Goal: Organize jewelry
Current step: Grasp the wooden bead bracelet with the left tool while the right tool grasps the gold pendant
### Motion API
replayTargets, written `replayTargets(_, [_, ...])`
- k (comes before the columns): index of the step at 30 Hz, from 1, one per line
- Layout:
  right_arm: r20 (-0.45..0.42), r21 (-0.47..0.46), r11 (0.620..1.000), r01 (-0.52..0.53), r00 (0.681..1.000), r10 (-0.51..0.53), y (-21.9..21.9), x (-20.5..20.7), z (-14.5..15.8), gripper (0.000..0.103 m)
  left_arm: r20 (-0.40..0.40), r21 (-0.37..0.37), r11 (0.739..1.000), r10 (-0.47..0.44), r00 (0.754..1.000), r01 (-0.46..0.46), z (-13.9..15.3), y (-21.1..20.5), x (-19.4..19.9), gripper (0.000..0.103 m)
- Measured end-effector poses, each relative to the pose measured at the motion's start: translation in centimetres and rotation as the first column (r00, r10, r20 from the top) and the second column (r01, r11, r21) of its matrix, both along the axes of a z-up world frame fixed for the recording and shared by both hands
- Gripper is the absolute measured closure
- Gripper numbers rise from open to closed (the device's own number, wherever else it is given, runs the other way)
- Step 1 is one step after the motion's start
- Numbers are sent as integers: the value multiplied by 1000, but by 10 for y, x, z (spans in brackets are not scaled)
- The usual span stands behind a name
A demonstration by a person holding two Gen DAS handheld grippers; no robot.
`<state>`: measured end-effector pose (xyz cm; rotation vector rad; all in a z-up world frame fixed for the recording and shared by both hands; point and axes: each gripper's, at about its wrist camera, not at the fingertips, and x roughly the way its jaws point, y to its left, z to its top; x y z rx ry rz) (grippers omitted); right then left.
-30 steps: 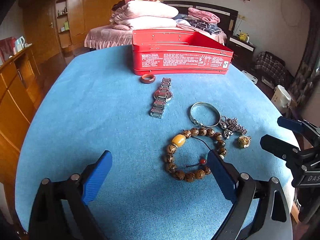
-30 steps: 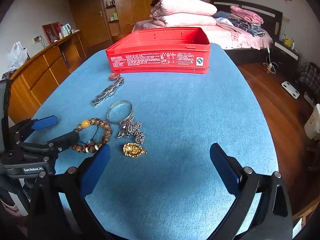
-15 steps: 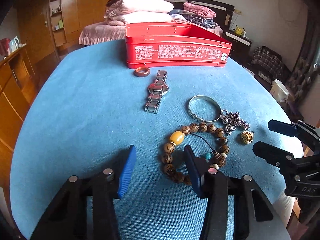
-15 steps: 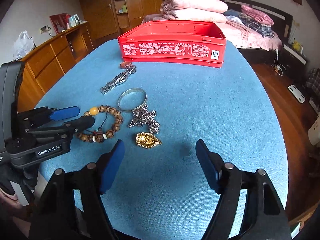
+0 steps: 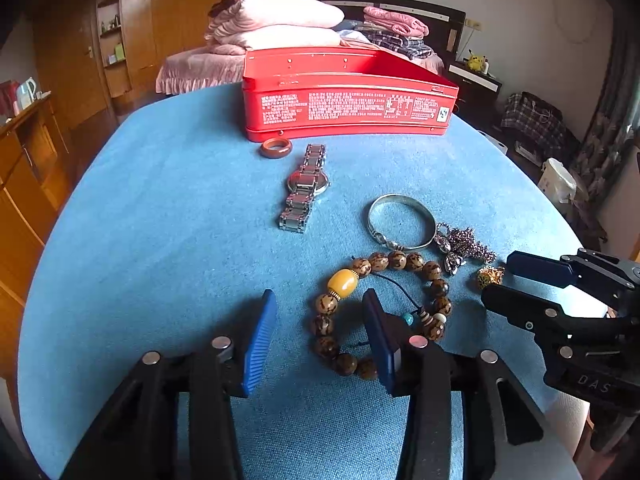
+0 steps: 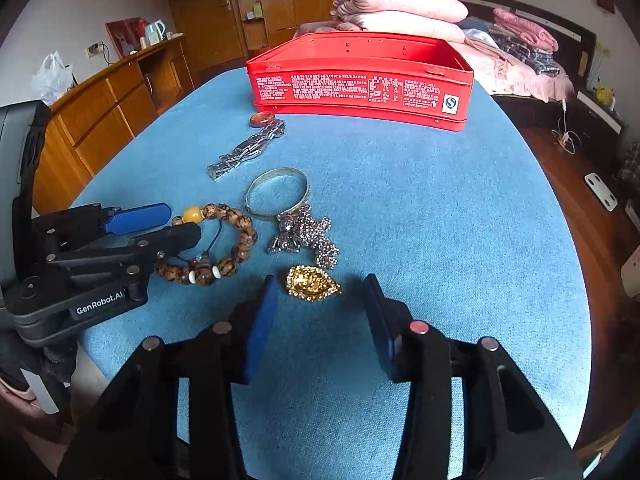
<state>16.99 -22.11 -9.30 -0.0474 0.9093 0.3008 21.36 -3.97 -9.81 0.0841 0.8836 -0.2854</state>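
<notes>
Jewelry lies on a blue table in front of an open red tin [image 5: 348, 96]: a brown ring [image 5: 275, 148], a steel watch [image 5: 305, 188], a silver bangle [image 5: 401, 221], a silver bead chain [image 5: 460, 245], a gold pendant [image 6: 313, 283] and a wooden bead bracelet [image 5: 380, 304]. My left gripper [image 5: 318, 330] is open, its right finger inside the bracelet's loop and its left finger outside it. My right gripper [image 6: 318, 320] is open, with the gold pendant just ahead between its fingertips. The tin's inside is hidden from the left wrist view.
The round blue table [image 6: 440, 220] drops off at its near and right edges. A wooden sideboard [image 6: 104, 112] stands to the left, a bed with folded blankets [image 6: 400, 8] behind the tin.
Both grippers have narrowed from wide open and moved forward and down. The left now straddles the bracelet's near side; the right has closed in on the gold pendant.
</notes>
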Motion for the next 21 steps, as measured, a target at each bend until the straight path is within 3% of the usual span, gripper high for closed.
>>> replayTargets(2, [-1, 6, 1000, -12, 1000, 12, 2, 0, 0, 73, 1, -2, 1000, 0, 1000, 0, 0, 0, 0, 62])
replayTargets(8, [4, -10, 1000, -9, 1000, 9, 6, 0, -1, 74, -9, -34, 999, -10, 1000, 10, 1, 1, -1, 87])
replayTargets(10, [3, -6, 1000, -3, 1000, 3, 5, 1, -1, 74, -17, -52, 999, -8, 1000, 8, 1, 2, -2, 91])
replayTargets(21, [9, -28, 999, 14, 1000, -14, 9, 4, -2, 73, -3, -36, 999, -2, 1000, 2, 0, -4, -4, 89])
